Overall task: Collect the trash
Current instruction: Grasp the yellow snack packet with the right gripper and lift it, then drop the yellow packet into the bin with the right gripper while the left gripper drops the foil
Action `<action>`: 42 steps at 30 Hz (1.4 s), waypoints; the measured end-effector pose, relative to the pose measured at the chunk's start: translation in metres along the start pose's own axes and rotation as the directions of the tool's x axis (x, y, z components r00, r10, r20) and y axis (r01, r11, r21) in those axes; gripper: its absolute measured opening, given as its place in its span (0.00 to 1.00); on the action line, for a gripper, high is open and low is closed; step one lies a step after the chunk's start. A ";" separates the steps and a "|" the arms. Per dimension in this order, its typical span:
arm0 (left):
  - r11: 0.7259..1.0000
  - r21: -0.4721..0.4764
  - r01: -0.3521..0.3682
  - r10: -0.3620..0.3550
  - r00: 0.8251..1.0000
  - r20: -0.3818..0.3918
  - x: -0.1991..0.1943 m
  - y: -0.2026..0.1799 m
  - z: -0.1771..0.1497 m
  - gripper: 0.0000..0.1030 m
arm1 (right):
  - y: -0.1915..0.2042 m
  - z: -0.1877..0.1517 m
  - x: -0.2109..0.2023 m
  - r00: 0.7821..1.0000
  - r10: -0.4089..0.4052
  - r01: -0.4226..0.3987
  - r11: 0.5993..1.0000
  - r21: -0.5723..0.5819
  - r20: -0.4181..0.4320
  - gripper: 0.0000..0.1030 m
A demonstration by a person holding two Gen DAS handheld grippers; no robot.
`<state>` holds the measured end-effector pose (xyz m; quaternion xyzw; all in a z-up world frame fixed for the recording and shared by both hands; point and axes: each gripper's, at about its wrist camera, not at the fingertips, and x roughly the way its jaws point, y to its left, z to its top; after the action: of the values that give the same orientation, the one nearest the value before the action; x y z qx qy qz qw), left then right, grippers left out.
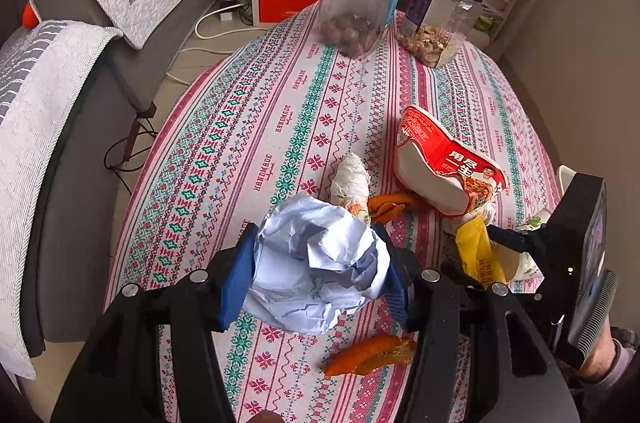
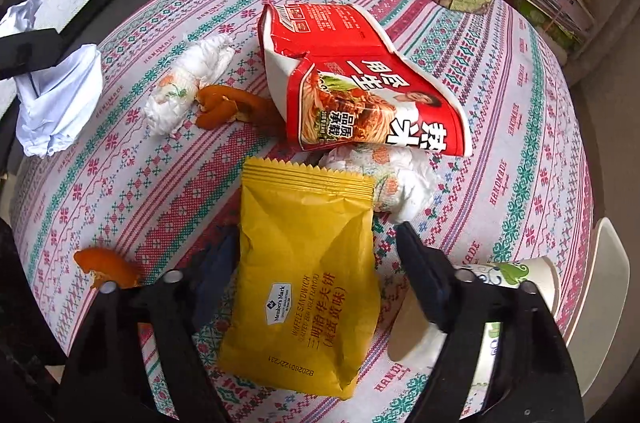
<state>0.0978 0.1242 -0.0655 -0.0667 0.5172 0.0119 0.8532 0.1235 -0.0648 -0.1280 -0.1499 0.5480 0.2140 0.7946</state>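
The left gripper (image 1: 320,271) is clamped on a crumpled ball of pale blue paper (image 1: 316,263), with the blue pads (image 1: 240,271) pressed into both sides of it, so the wad is held up off the tablecloth (image 1: 248,127).

The right gripper (image 2: 316,263) is set around a yellow snack packet (image 2: 304,283). The left finger is partly hidden behind the packet and a gap shows beside the right finger, so whether the packet is actually pinched can't be told. The packet's long axis runs along the fingers, with the crimped top edge pointed away from the camera toward the red noodle cup (image 2: 360,79).

That cup is tipped on its side and crushed, its torn open mouth turned to the left in the right wrist view, and nothing can be seen inside. A white paper cup (image 2: 516,275) is lying just beside the right finger. Two clear jars with black lids are stood at the far edge of the table: the left jar (image 1: 360,3) with round brown nuts at the bottom, the right jar (image 1: 444,15) with paler nuts.

Two tissue wads (image 2: 188,83) and bits of orange peel (image 2: 228,107) are scattered around the noodle cup.
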 end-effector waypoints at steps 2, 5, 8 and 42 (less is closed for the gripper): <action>1.000 0.001 -0.002 0.002 1.000 0.006 0.000 -0.001 -0.001 0.54 | -0.004 0.001 -0.004 0.999 0.041 -0.041 0.998 0.039 -0.004 0.31; 1.000 0.004 -0.007 0.007 1.000 0.027 -0.003 -0.003 -0.001 0.54 | -0.004 0.002 -0.012 0.998 0.059 -0.060 0.997 0.047 0.019 0.20; 1.000 0.007 -0.004 0.004 0.999 0.045 -0.005 -0.005 -0.001 0.54 | -0.004 0.004 -0.023 0.996 0.065 -0.067 0.997 0.046 0.054 0.15; 0.994 0.081 0.080 -0.091 0.986 0.141 -0.007 -0.082 0.006 0.54 | -0.092 -0.010 -0.121 0.914 -0.182 0.097 0.966 0.239 0.363 0.15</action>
<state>0.1076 0.0442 -0.0485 -0.0556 0.4511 -0.0393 0.8899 0.1248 -0.1704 -0.0183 -0.0571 0.3906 0.1207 0.9108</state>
